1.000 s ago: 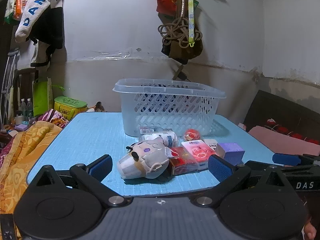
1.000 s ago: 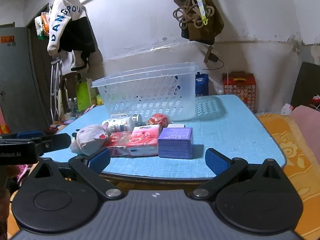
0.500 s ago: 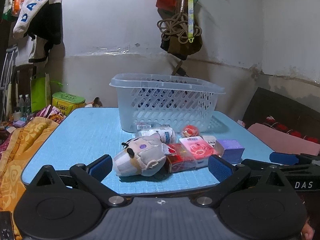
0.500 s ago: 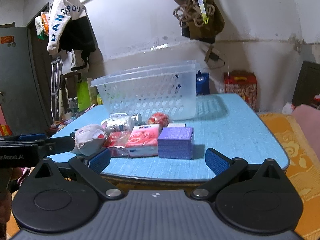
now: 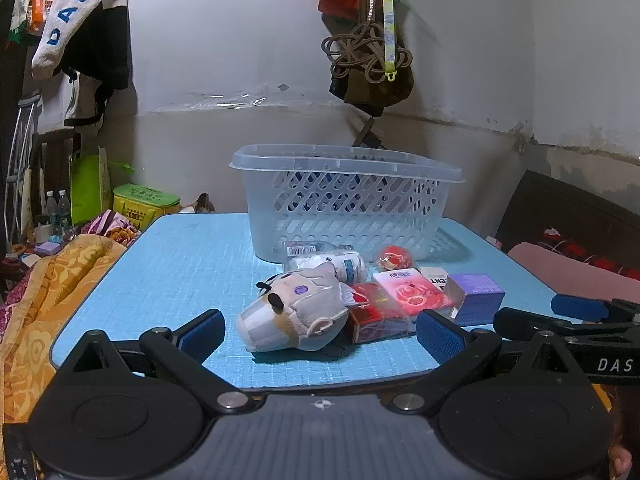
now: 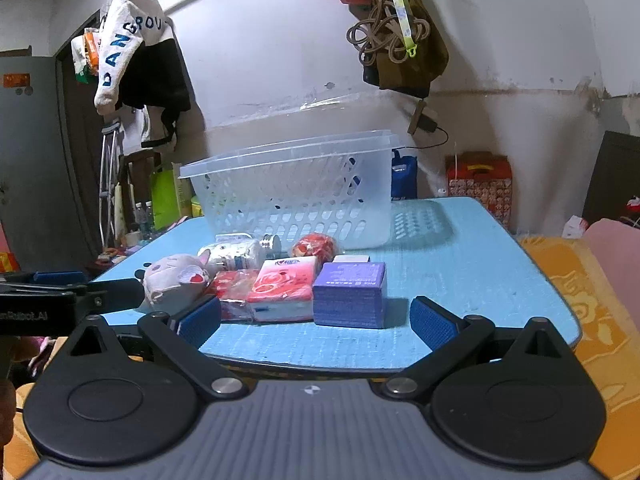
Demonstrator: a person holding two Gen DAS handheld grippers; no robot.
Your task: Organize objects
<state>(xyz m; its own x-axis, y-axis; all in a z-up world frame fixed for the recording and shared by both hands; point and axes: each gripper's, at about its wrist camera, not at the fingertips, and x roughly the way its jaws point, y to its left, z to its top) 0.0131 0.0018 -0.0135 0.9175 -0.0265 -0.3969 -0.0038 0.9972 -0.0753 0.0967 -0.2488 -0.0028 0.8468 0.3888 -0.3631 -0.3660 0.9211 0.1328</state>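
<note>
Left gripper [image 5: 320, 332] nearer, plush toy [image 5: 296, 312] between its spread fingers; basket [image 5: 344, 200] behind

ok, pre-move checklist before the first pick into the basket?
1. Left tongs open, nothing held: ok.
2. Right tongs open, nothing held: ok.
3. Translucent white slotted plastic basket upright on the blue table: ok.
4. Grey plush toy lined up between the left tongs' fingers: ok.
5. Purple cardboard box ahead of the right tongs, top clear: ok.
6. Free space inside the basket: cannot tell.
</note>
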